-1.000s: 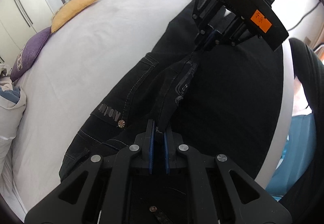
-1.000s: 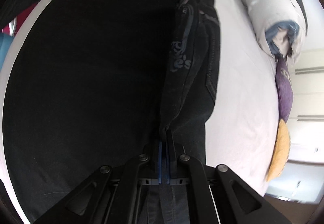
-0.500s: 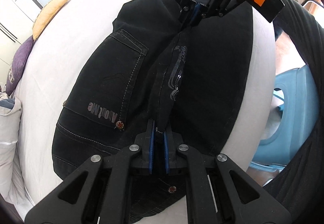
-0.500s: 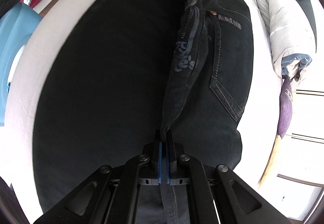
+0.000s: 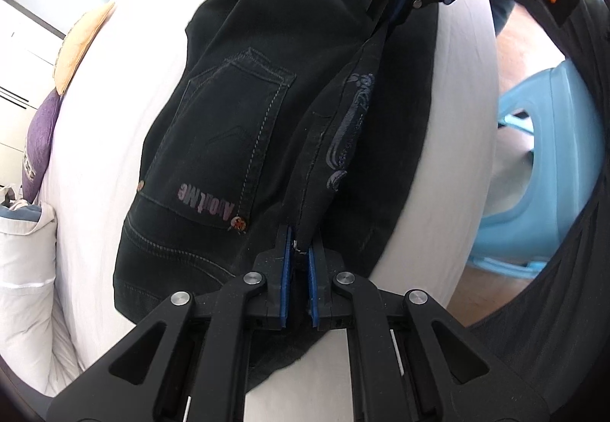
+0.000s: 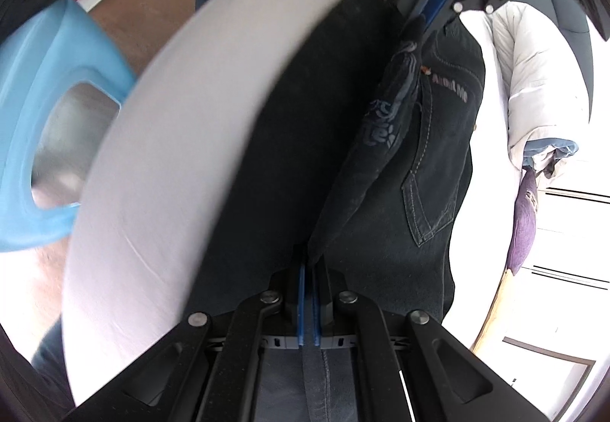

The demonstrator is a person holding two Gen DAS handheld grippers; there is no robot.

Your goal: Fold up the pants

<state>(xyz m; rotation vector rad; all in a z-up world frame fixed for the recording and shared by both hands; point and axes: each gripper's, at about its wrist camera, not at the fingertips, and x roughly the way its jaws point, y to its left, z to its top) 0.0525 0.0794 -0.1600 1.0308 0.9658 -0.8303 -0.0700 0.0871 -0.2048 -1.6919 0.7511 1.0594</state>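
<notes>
Black pants (image 5: 236, 124) stretched between two clamped grippers above a white bed (image 5: 114, 109).

The left gripper (image 5: 296, 254) pinches one end of a raised fabric ridge; the right gripper (image 6: 308, 265) pinches the other, both clenched on the cloth. The rest of the pants lies on the bed, back pocket (image 5: 232, 128) up. A blue stool (image 5: 541, 174) stands off the bed's edge; purple and orange cushions (image 5: 38, 139) sit at its far side, though edge blur leaves the hem's position unclear.

Bright daylight, blown-out white at the right edge, heavy fisheye bending, dark vignetted corners, slight motion blur
</notes>
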